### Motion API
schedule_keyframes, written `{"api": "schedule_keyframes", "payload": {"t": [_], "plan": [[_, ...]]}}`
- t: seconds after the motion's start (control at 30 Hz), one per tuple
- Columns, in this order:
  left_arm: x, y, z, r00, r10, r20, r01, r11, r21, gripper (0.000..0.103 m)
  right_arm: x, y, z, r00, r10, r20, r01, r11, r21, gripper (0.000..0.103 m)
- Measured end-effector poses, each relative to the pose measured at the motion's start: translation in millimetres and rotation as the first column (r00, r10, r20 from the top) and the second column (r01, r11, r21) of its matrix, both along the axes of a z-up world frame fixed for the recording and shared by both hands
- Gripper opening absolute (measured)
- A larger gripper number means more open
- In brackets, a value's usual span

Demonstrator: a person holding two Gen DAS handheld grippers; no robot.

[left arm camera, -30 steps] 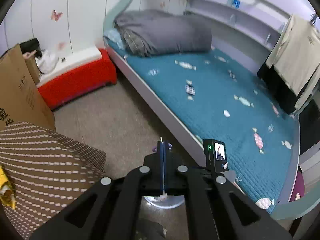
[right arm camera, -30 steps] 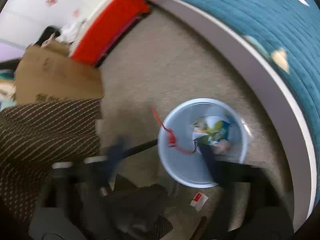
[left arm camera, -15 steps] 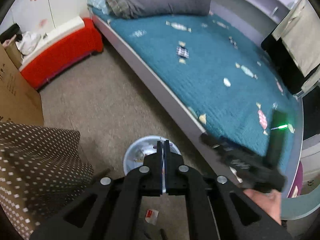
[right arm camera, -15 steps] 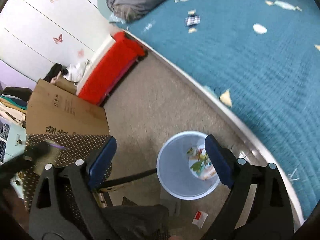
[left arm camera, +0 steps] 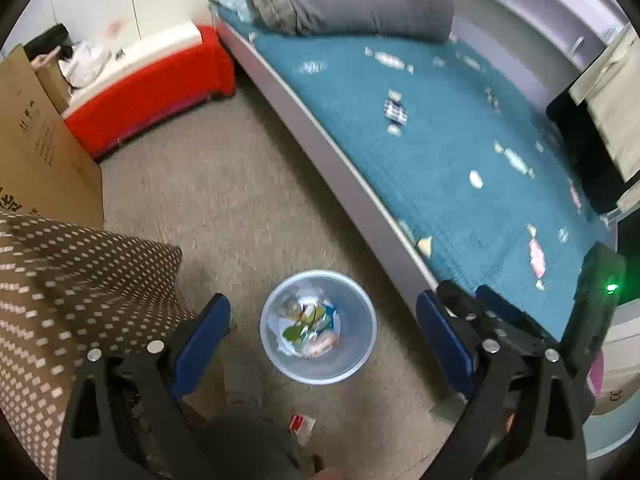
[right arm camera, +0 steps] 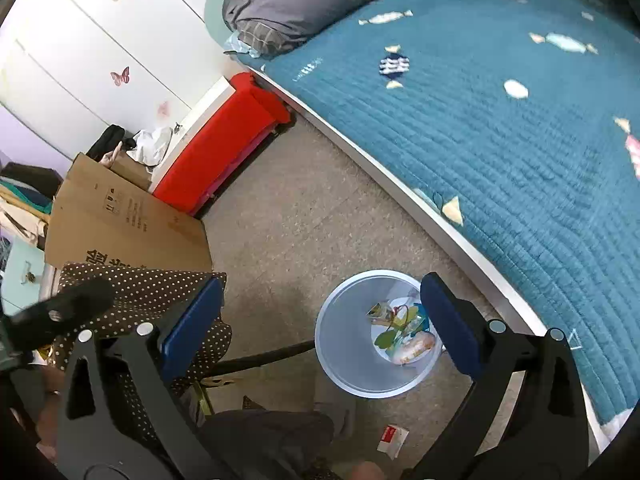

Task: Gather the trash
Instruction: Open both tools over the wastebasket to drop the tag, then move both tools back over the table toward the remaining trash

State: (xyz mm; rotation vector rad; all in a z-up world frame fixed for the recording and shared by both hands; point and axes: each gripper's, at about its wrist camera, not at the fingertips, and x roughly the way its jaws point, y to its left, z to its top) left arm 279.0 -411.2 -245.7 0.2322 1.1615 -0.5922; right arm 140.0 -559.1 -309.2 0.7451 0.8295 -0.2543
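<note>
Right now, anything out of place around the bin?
Yes: a small red-and-white paper scrap lies on the carpet just outside the round pale-blue plastic bin, not in it with the other wrappers.

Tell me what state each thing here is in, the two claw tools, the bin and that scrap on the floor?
Left gripper: jaws opening, nothing between them.
Right gripper: jaws opening, empty.
Bin: upright on the floor, no lid, wrappers at the bottom.
Scrap: red and white, lying on the floor outside the bin.
Box: flattened, leaning upright.
Bed: teal cover spread flat, grey bedding bundled at one end.
</note>
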Motion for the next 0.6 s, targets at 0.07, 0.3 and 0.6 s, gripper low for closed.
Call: {"api": "schedule_keyframes", "payload": {"t": [0.07,0.3,0.6], "plan": [[-6,12,20,0.999,0.007,0.038,-0.006,1.000,-0.029,0.092,-2,10,19,1.000,0.004,0.029,-0.003,1.000,-0.023,0.097],[-35,66,85,0.982,0.042,0.185,-0.023,0.994,-0.103,0.093,-5,61,91,0.993,0.061,0.097,-0.048,0.990,-0.135,0.097],[-60,148,129,0.949,0.097,0.301,-0.062,0.991,-0.122,0.094,4,141,151,0.964,0.238,0.121,-0.206,0.951,-0.232,0.097]]}}
